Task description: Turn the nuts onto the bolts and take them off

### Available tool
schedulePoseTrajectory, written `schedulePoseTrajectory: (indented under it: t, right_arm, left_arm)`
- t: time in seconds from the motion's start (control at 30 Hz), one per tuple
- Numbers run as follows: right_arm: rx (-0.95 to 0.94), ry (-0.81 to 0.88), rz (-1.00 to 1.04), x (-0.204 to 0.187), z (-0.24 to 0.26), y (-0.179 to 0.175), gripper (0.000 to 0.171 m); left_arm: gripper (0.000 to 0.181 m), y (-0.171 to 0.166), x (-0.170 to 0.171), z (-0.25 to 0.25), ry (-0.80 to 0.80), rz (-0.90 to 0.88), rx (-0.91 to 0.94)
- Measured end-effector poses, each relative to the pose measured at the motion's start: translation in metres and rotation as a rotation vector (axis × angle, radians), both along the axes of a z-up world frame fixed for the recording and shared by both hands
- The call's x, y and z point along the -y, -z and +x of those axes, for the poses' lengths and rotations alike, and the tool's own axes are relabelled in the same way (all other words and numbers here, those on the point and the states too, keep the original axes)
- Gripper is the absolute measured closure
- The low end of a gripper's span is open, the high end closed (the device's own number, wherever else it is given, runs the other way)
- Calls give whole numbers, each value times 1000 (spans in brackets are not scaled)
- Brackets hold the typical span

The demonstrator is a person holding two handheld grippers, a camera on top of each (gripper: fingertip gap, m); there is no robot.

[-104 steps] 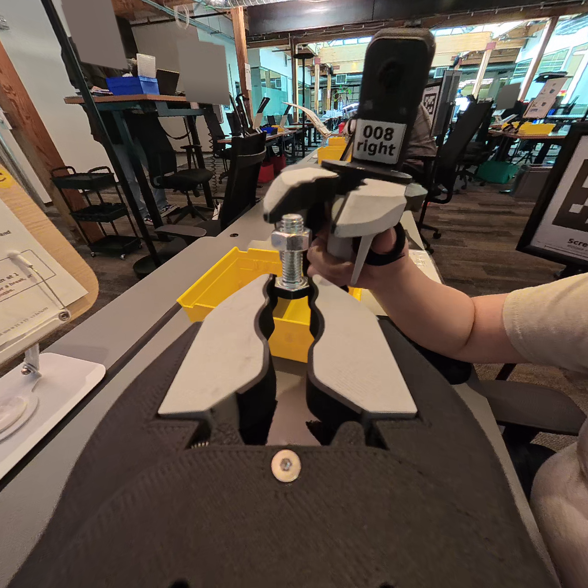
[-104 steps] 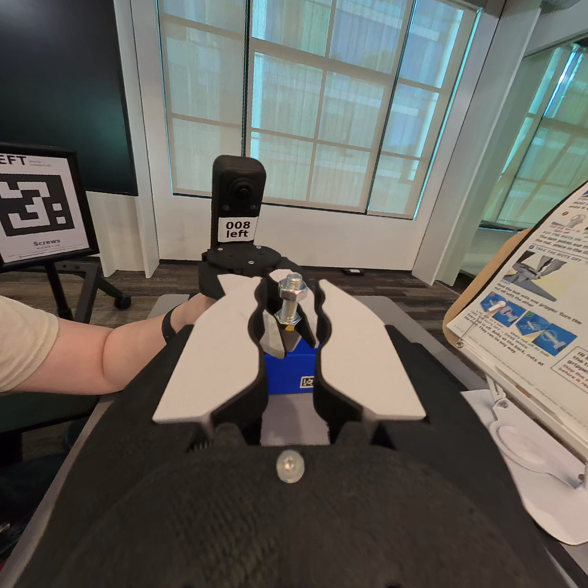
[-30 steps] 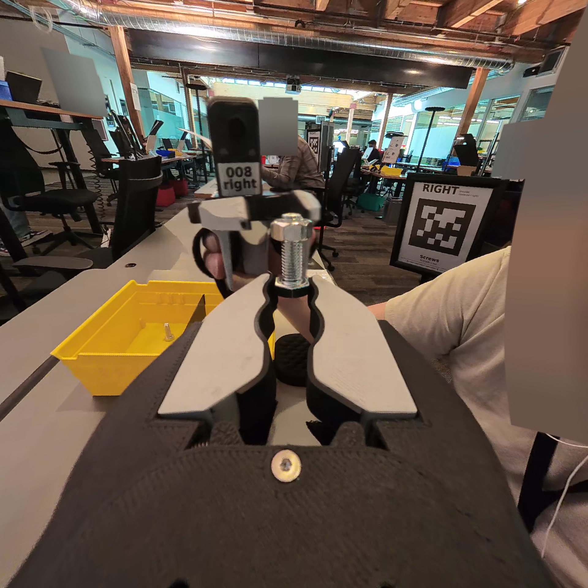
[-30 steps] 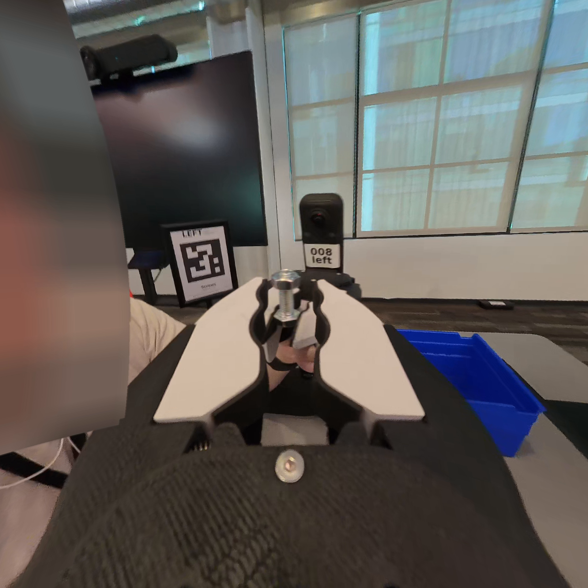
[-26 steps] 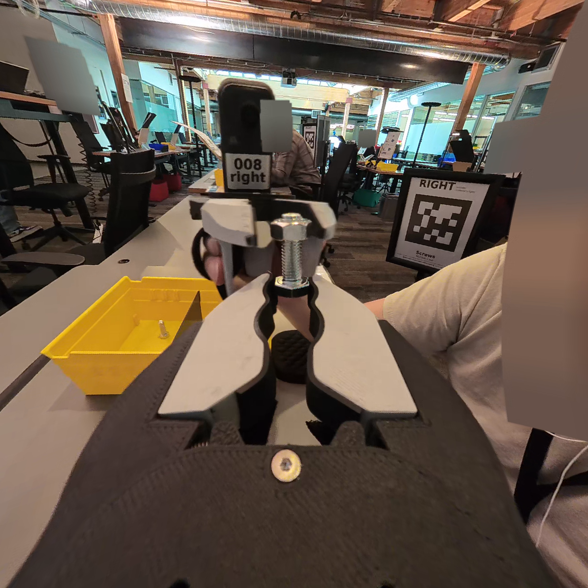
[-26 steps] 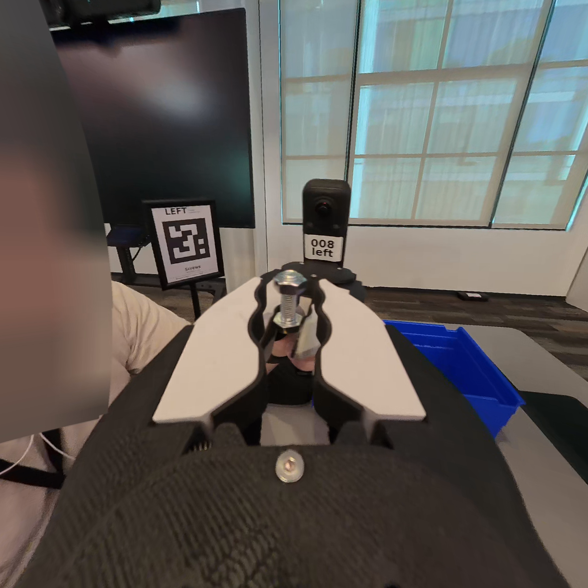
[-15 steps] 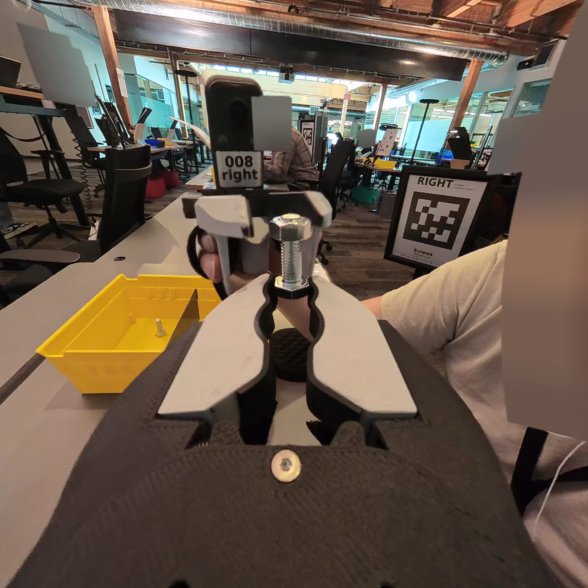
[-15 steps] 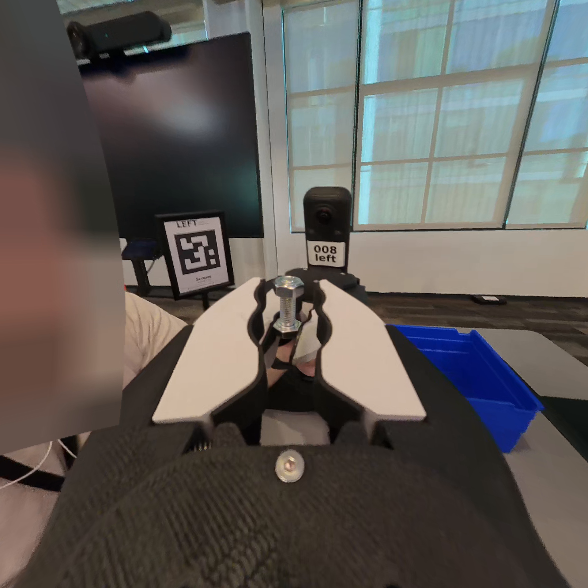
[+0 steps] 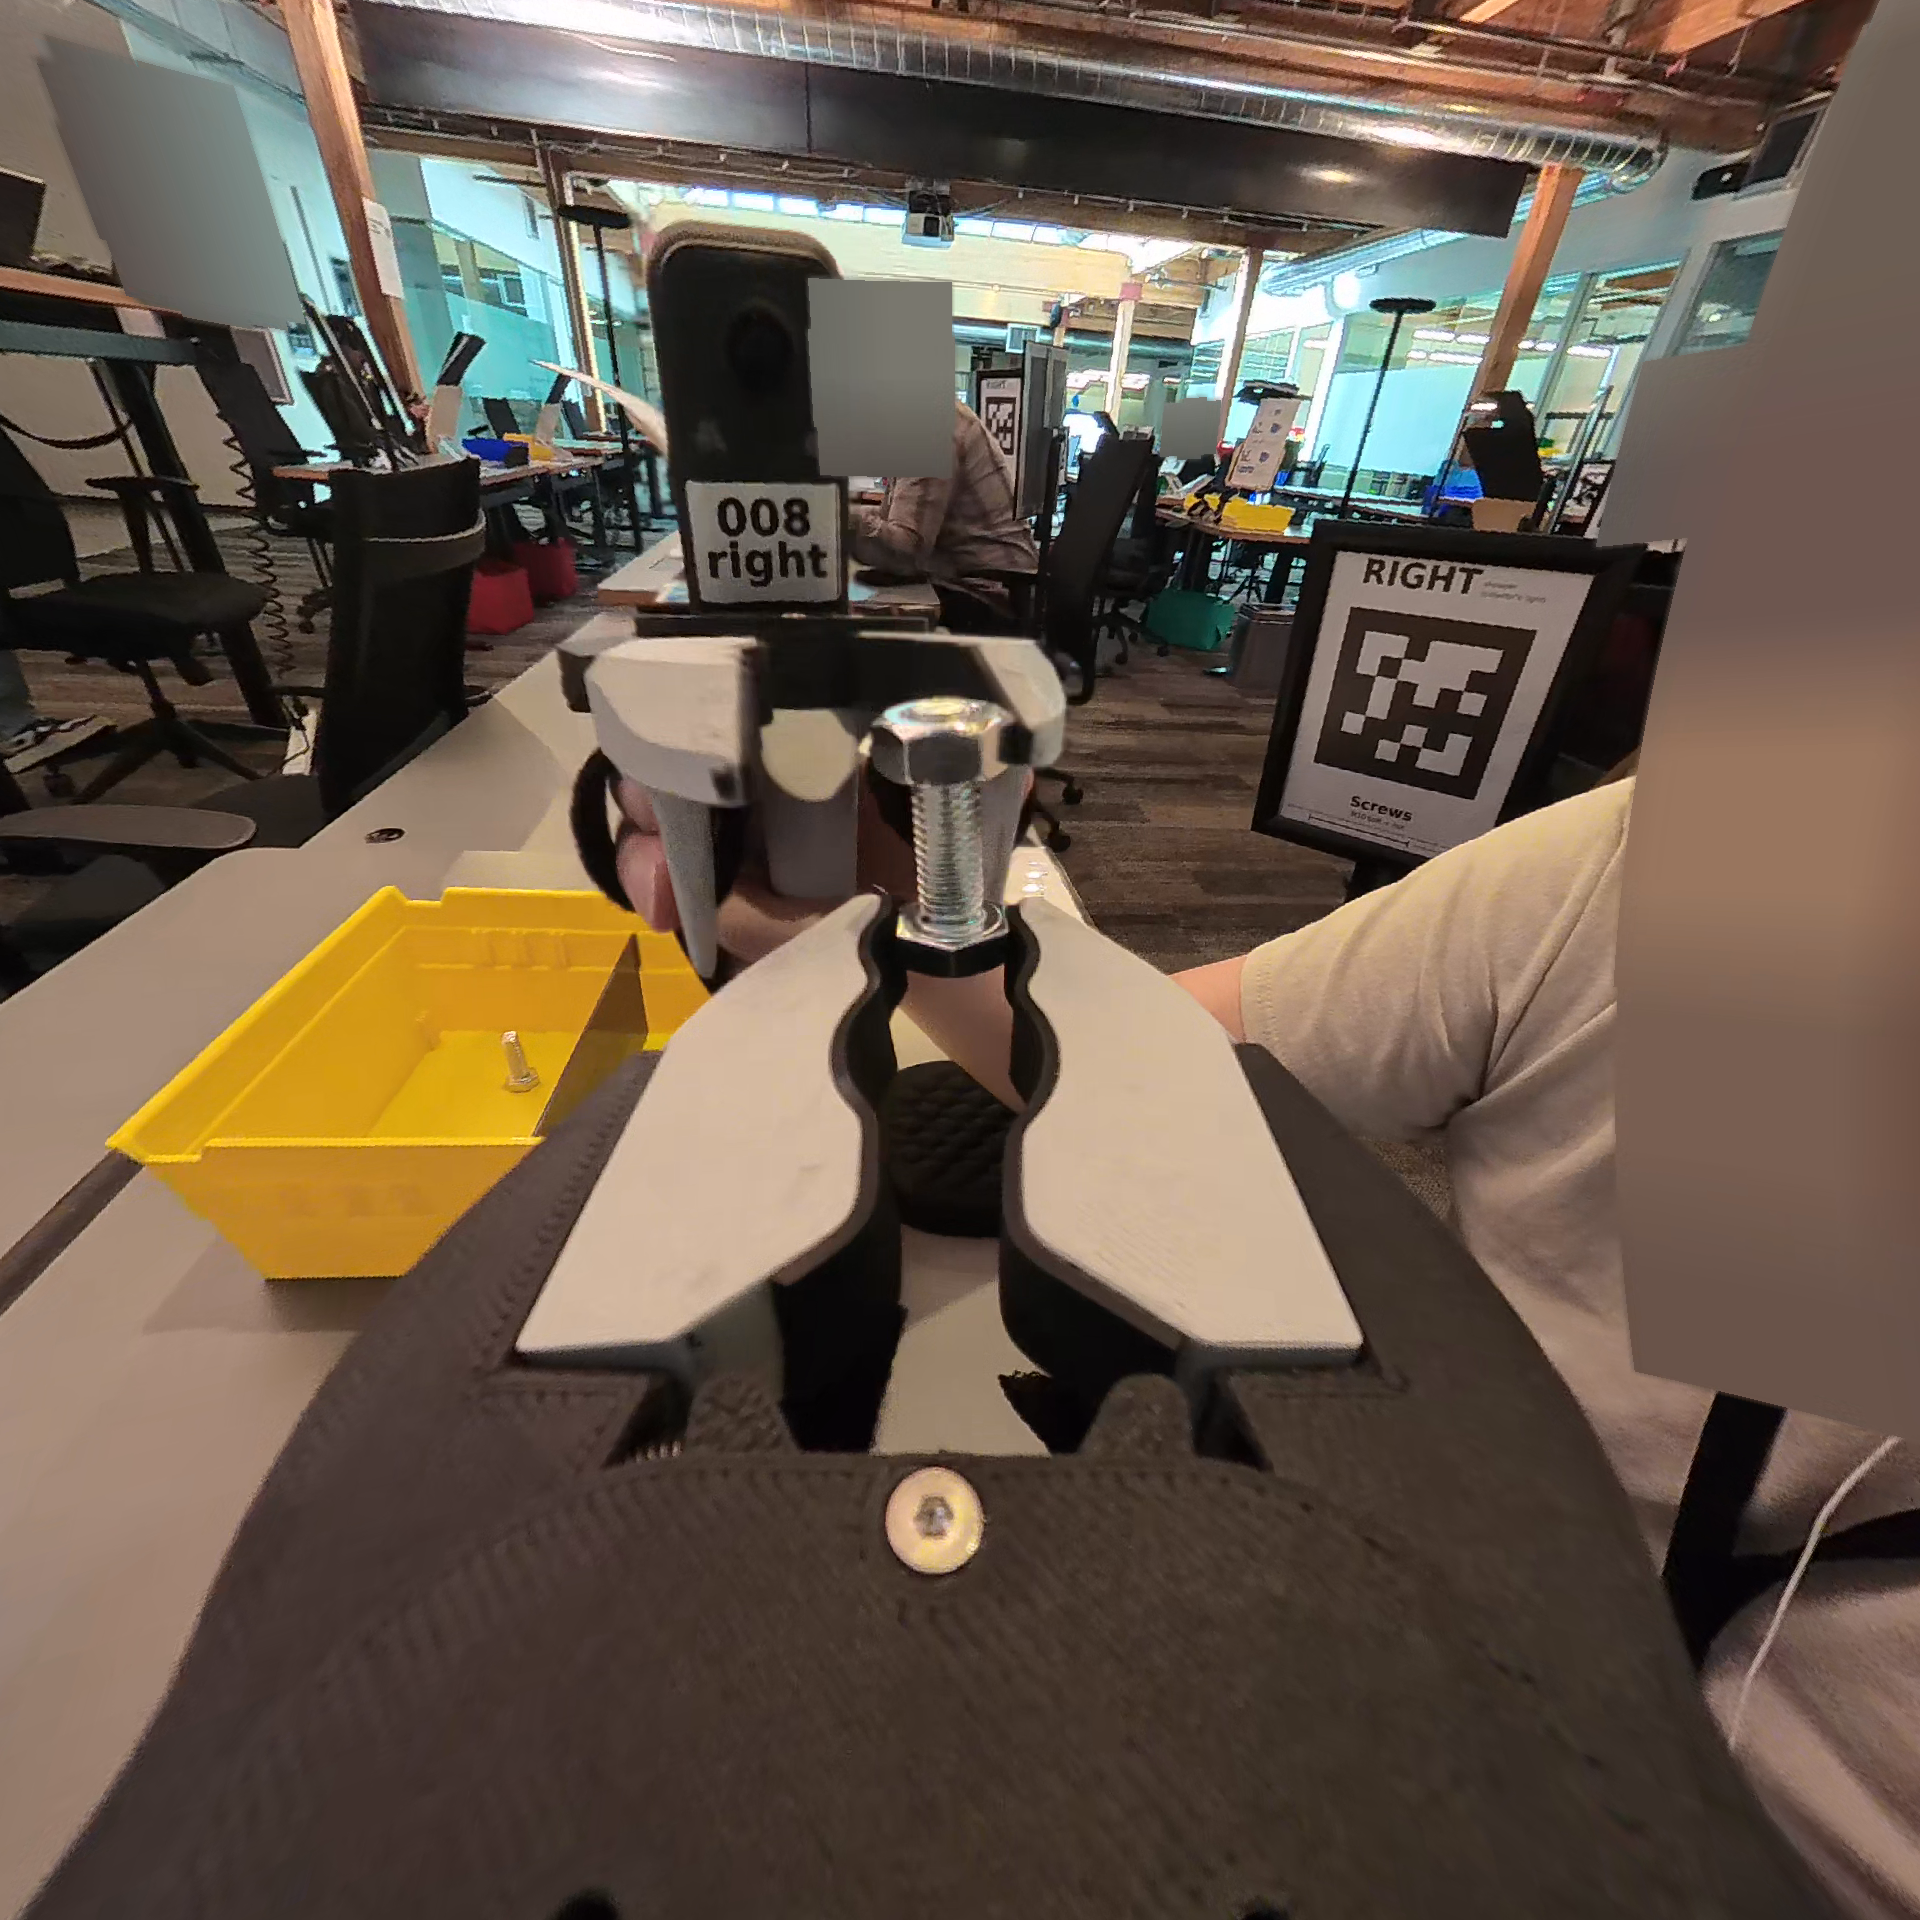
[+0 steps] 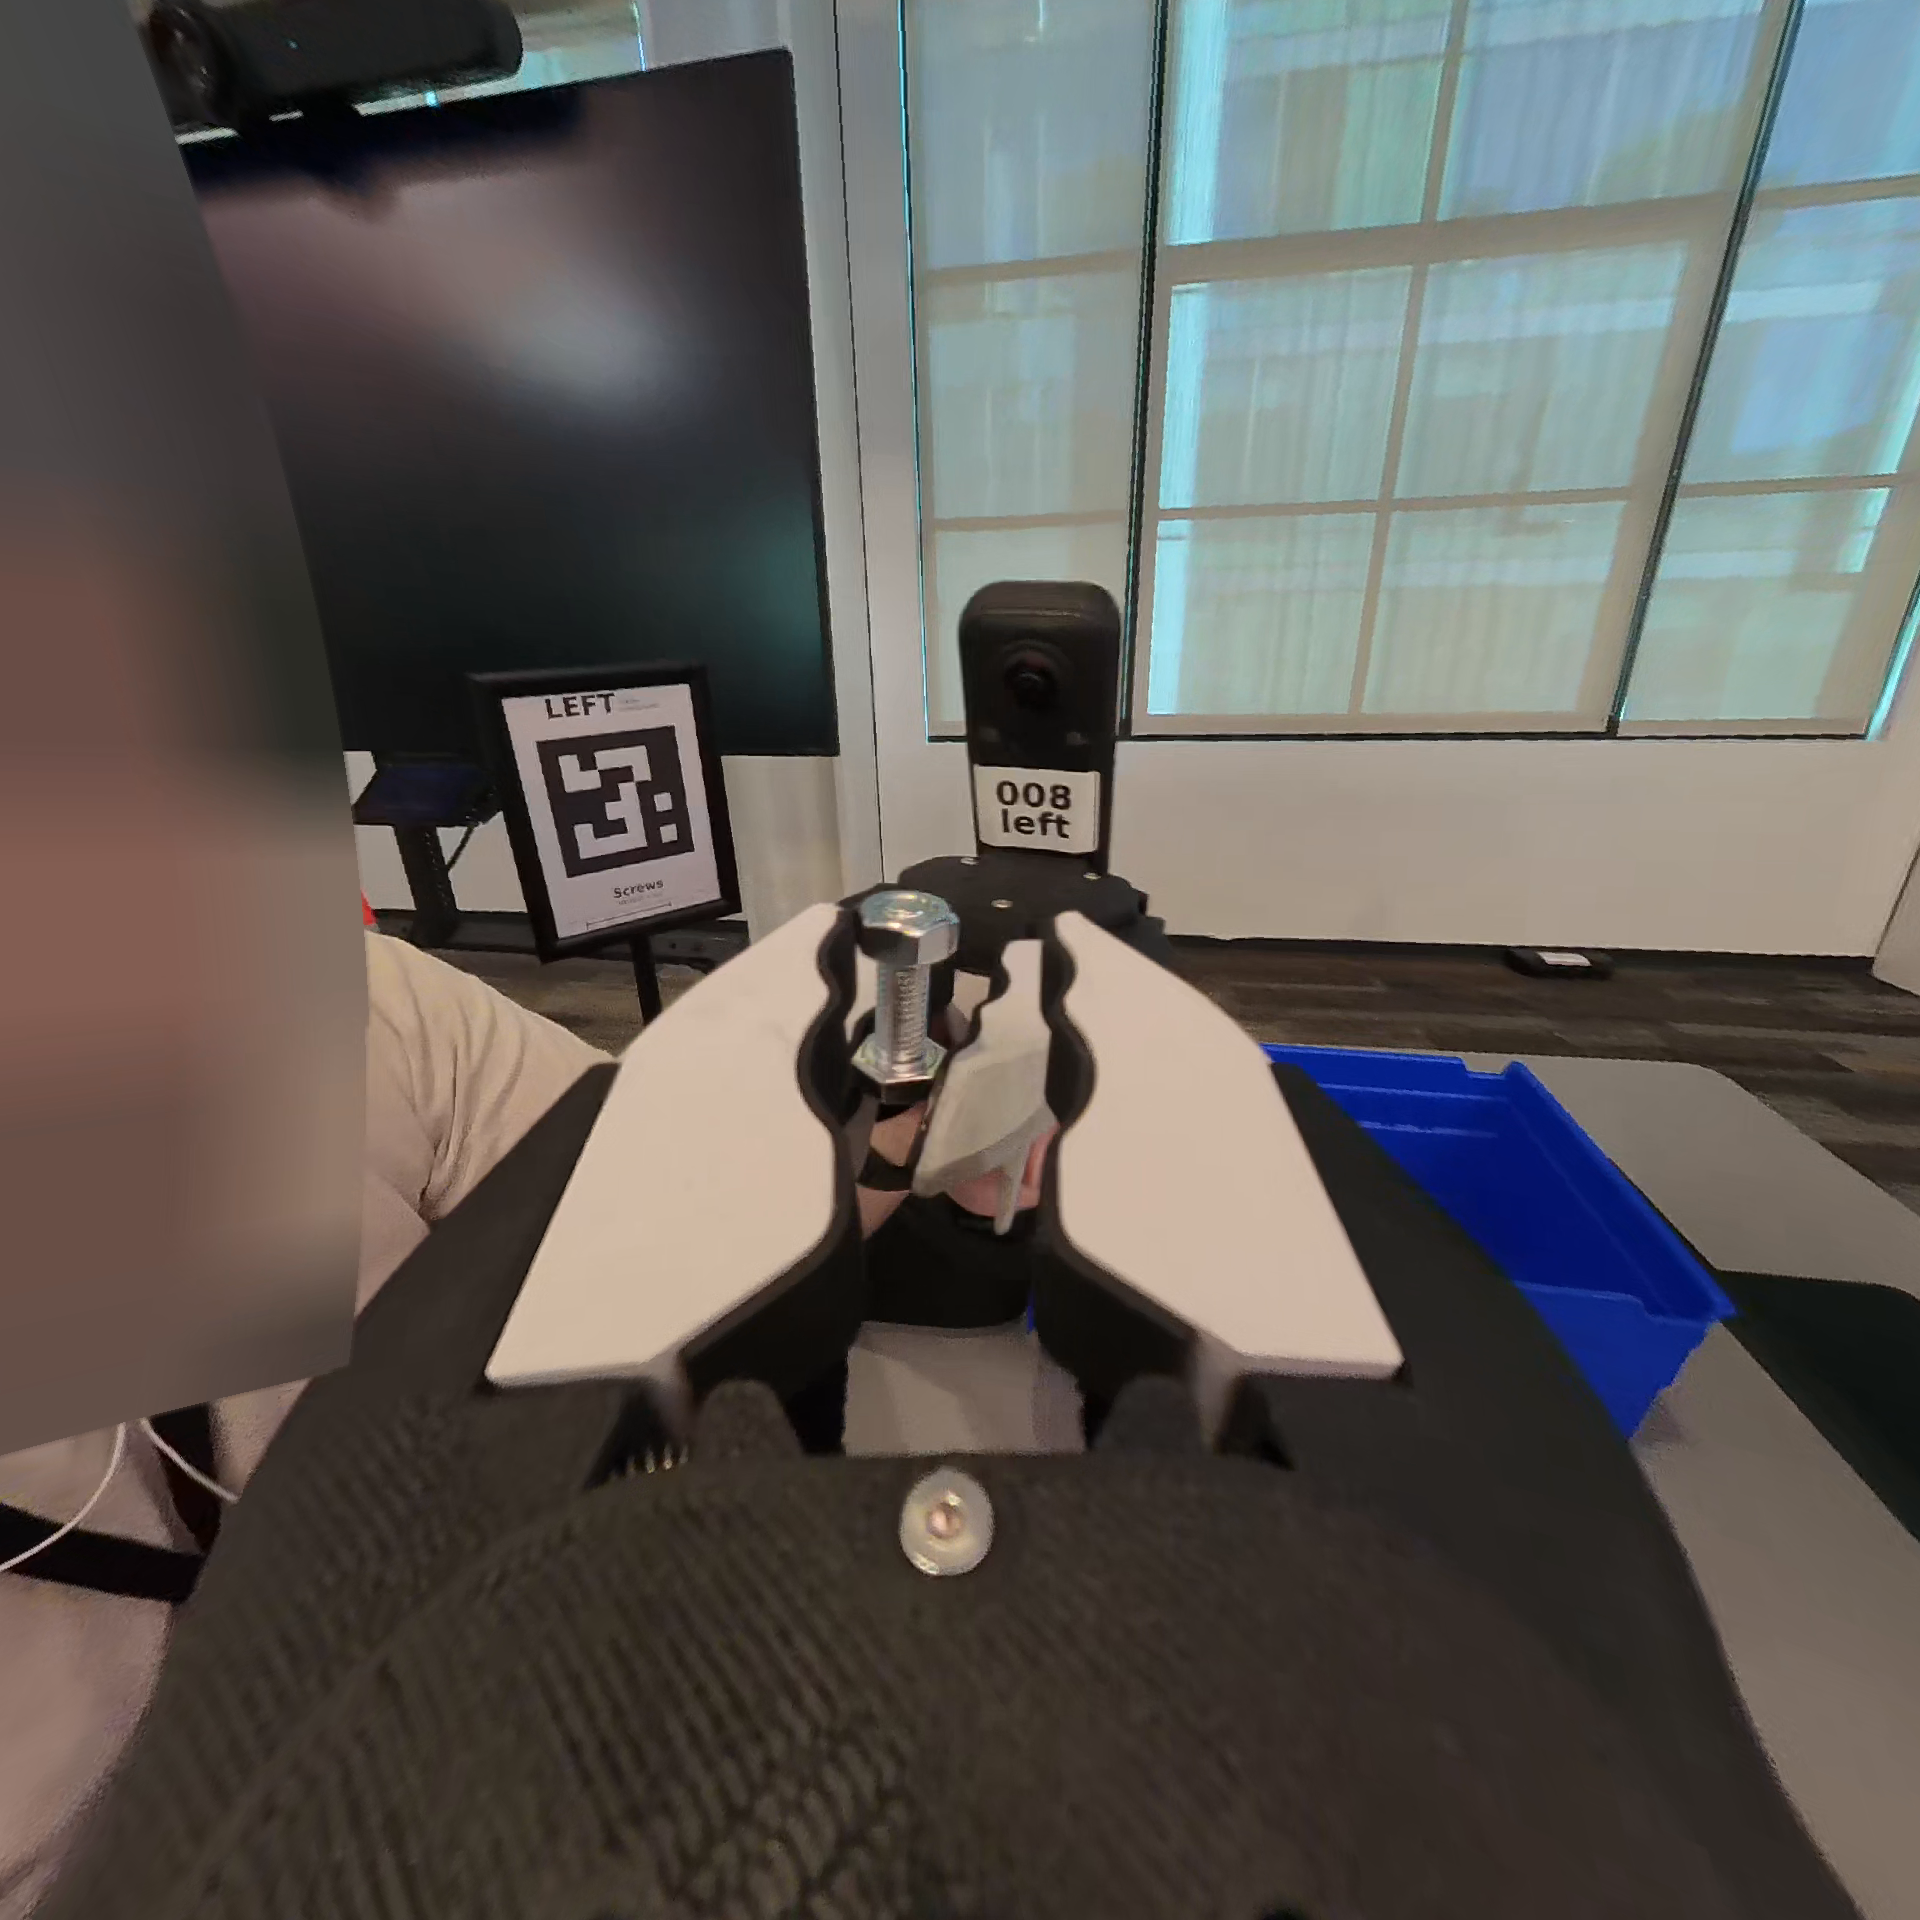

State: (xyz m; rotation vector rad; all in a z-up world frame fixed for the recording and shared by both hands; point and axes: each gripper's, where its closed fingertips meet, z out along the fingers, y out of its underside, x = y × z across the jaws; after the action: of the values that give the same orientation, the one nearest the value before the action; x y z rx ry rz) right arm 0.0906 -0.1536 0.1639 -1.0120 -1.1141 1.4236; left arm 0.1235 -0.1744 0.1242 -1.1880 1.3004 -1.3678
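Silver hex-head bolt [image 9: 943, 821] standing upright, head uppermost, threaded shank bare along most of its length. A silver hex nut [image 9: 948, 923] sits on the lowest threads, well below the head, and is clamped between two dark fingertips. In the right wrist view the same bolt [image 10: 902, 992] and nut [image 10: 898, 1060] appear upright. A second, small bolt [image 9: 514, 1062] stands head-down on the floor of the yellow bin [image 9: 312, 1174].

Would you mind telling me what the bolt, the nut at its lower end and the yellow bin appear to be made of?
The bolt and the nut look like bright plated steel: silvery, with sharp glints on the threads and hex flats. The yellow bin looks like moulded plastic: even opaque colour, a soft sheen and thin walls.
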Motion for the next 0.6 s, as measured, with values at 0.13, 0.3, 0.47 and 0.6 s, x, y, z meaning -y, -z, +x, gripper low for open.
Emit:
schedulePoseTrajectory:
  t: [0.13,0.3,0.47,0.6]
  right_arm:
    - [-35,-10,-72,-11,10,-4,141]
    - [-24,-44,-16,7,3,-6,140]
    - [-31,-21,-58,-6,8,-4,142]
    - [-90,-69,-91,-3,17,-14,145]
  left_arm:
    - [164,-4,-2,-3,4,-19,17]
    - [164,-1,-4,-3,-25,10,-1]
    - [164,-4,3,-2,3,18,11]
    - [164,-4,3,-3,-14,24,-1]
